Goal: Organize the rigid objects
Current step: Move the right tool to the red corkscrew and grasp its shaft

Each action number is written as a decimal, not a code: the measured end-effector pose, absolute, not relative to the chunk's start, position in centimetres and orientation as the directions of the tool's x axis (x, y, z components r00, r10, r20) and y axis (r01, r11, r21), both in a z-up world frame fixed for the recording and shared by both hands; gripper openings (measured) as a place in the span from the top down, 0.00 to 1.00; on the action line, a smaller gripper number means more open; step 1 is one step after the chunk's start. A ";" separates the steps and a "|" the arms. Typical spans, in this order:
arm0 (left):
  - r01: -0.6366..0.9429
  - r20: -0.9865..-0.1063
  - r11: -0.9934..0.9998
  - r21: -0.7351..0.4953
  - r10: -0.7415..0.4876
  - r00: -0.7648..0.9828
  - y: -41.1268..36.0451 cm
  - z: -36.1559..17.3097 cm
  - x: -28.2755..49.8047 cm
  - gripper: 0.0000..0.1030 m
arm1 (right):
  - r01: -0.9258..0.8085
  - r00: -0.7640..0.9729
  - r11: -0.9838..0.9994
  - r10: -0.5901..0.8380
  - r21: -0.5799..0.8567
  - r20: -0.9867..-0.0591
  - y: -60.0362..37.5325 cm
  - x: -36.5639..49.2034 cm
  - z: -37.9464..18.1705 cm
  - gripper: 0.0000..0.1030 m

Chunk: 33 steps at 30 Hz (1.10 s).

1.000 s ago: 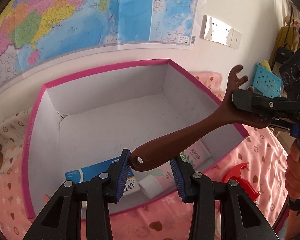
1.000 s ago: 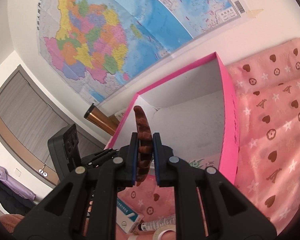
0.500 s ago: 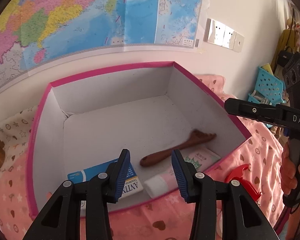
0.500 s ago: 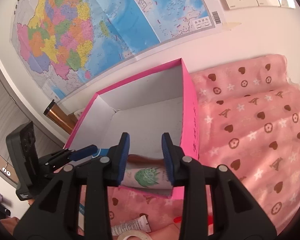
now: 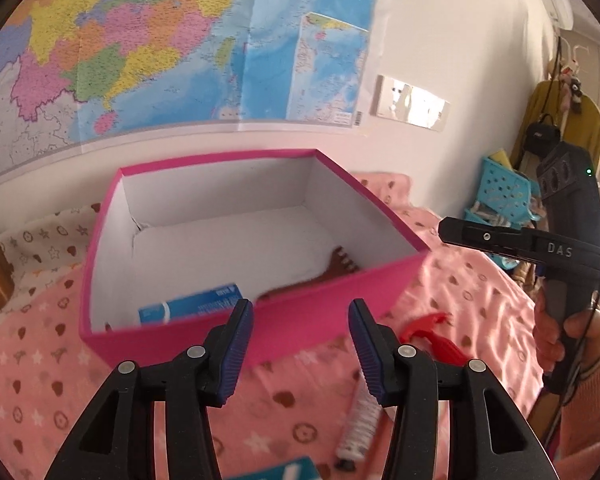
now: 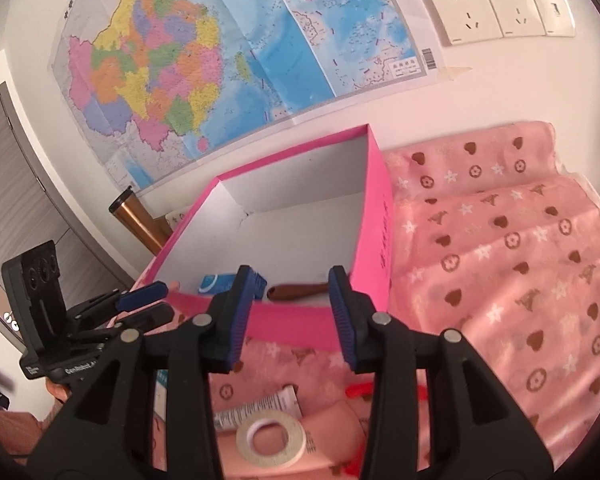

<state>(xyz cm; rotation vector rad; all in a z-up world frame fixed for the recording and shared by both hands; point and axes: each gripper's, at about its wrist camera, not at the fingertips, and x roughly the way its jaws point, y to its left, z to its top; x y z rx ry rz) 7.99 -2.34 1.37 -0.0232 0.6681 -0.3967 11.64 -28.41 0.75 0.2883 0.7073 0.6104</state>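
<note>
A pink box (image 5: 324,314) (image 6: 374,236) with a white inside stands on the pink cloth. In it lie a brown back scratcher (image 5: 332,270) (image 6: 298,291) and a blue carton (image 5: 196,304) (image 6: 214,282). My left gripper (image 5: 300,320) hangs in front of the box's near wall, its jaws opening with nothing between them. My right gripper (image 6: 292,286) is at the box's near right corner, jaws opening, also empty. It shows in the left wrist view as a black tool (image 5: 512,240) held by a hand (image 5: 584,332).
On the cloth in front of the box lie a red plastic piece (image 5: 432,334), a white tube (image 5: 360,424) (image 6: 260,406), a roll of white tape (image 6: 271,438) and another blue carton (image 5: 284,470). A map covers the wall behind. A blue basket (image 5: 504,190) stands far right.
Both grippers let go of the brown back scratcher, which dropped into the box. Both then pulled back from the box toward its near side, jaws wider apart.
</note>
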 end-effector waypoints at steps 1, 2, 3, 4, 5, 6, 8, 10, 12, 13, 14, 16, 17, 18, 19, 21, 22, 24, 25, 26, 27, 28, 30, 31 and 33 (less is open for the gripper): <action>0.355 -0.601 0.923 -0.150 -0.370 0.708 -2.6 1.2 7.7 0.51 | -0.417 0.597 0.796 0.604 0.439 -0.528 -28.6 11.3 0.5 0.60; 0.362 -0.605 0.920 -0.153 -0.376 0.702 -2.8 1.0 7.3 0.51 | -0.410 0.596 0.803 0.595 0.433 -0.539 -28.9 11.0 0.2 0.60; 0.369 -0.608 0.916 -0.157 -0.384 0.695 -3.1 0.8 7.1 0.51 | -0.400 0.592 0.813 0.581 0.422 -0.558 -29.2 10.6 -0.4 0.60; 0.377 -0.611 0.913 -0.159 -0.391 0.689 -3.5 0.5 6.8 0.51 | -0.391 0.589 0.820 0.573 0.419 -0.570 -29.4 10.3 -0.8 0.60; 0.382 -0.613 0.910 -0.159 -0.394 0.684 -3.8 0.4 6.5 0.51 | -0.380 0.581 0.825 0.565 0.418 -0.586 -29.7 10.1 -1.4 0.60; 0.392 -0.618 0.905 -0.166 -0.405 0.674 -4.2 0.1 6.3 0.51 | -0.371 0.573 0.829 0.558 0.418 -0.600 -30.0 9.9 -1.9 0.60; 0.409 -0.627 0.896 -0.175 -0.421 0.655 -4.8 -0.3 6.1 0.51 | -0.348 0.558 0.847 0.532 0.403 -0.636 -30.4 9.6 -3.2 0.60; 0.425 -0.638 0.887 -0.178 -0.433 0.637 -5.6 -0.9 5.8 0.51 | -0.321 0.538 0.866 0.500 0.384 -0.679 -30.7 9.2 -4.6 0.60; 0.435 -0.649 0.882 -0.184 -0.441 0.620 -6.2 -1.4 5.6 0.51 | -0.300 0.513 0.875 0.485 0.381 -0.709 -30.8 9.1 -5.9 0.60; 0.438 -0.653 0.879 -0.188 -0.445 0.613 -6.4 -1.7 5.5 0.51 | -0.295 0.504 0.877 0.481 0.380 -0.717 -30.9 9.0 -6.4 0.60; 0.444 -0.659 0.876 -0.191 -0.449 0.604 -6.7 -2.0 5.4 0.51 | -0.290 0.496 0.879 0.476 0.378 -0.726 -30.9 8.9 -6.8 0.60; 0.449 -0.666 0.873 -0.190 -0.451 0.594 -7.1 -2.3 5.2 0.51 | -0.289 0.479 0.883 0.468 0.370 -0.742 -30.7 8.7 -7.6 0.60; 0.451 -0.670 0.872 -0.191 -0.451 0.589 -7.2 -2.5 5.1 0.51 | -0.287 0.475 0.885 0.464 0.367 -0.748 -30.6 8.7 -7.9 0.60; 0.454 -0.674 0.870 -0.191 -0.452 0.584 -7.4 -2.6 5.0 0.51 | -0.286 0.468 0.887 0.460 0.364 -0.754 -30.5 8.8 -8.2 0.60; 0.455 -0.677 0.870 -0.191 -0.452 0.581 -7.5 -2.7 5.0 0.51 | -0.284 0.466 0.888 0.458 0.362 -0.757 -30.4 8.8 -8.3 0.60; 0.454 -0.683 0.870 -0.191 -0.450 0.576 -7.8 -2.9 4.9 0.51 | -0.276 0.463 0.895 0.444 0.351 -0.767 -30.2 9.1 -8.7 0.60; 0.455 -0.684 0.869 -0.194 -0.452 0.572 -7.8 -3.0 4.9 0.51 | -0.276 0.461 0.896 0.442 0.349 -0.769 -30.1 9.2 -8.8 0.60; 0.455 -0.688 0.869 -0.194 -0.451 0.569 -7.9 -3.1 4.9 0.51 | -0.276 0.462 0.896 0.442 0.349 -0.769 -30.0 9.4 -9.0 0.60; 0.455 -0.689 0.869 -0.195 -0.452 0.567 -7.9 -3.1 4.9 0.51 | -0.278 0.463 0.897 0.440 0.345 -0.770 -29.9 9.5 -9.0 0.61; 0.456 -0.689 0.868 -0.197 -0.453 0.565 -7.9 -3.1 4.9 0.51 | -0.280 0.465 0.899 0.434 0.336 -0.772 -29.8 9.6 -8.9 0.61; 0.455 -0.690 0.868 -0.198 -0.453 0.564 -7.9 -3.2 4.9 0.51 | -0.282 0.465 0.903 0.425 0.325 -0.777 -29.6 9.8 -8.9 0.65; 0.455 -0.691 0.868 -0.199 -0.453 0.563 -8.0 -3.2 5.0 0.51 | -0.286 0.465 0.905 0.419 0.315 -0.780 -29.5 9.9 -9.0 0.69; 0.456 -0.692 0.866 -0.203 -0.456 0.559 -8.0 -3.2 5.0 0.51 | -0.299 0.464 0.908 0.408 0.295 -0.786 -29.3 10.1 -9.0 0.73; 0.455 -0.694 0.867 -0.203 -0.455 0.558 -8.0 -3.3 5.0 0.51 | -0.306 0.467 0.910 0.400 0.280 -0.789 -29.1 10.1 -8.9 0.73; 0.455 -0.696 0.866 -0.209 -0.458 0.553 -7.9 -3.3 5.1 0.51 | -0.322 0.473 0.913 0.385 0.252 -0.793 -28.8 10.1 -8.9 0.73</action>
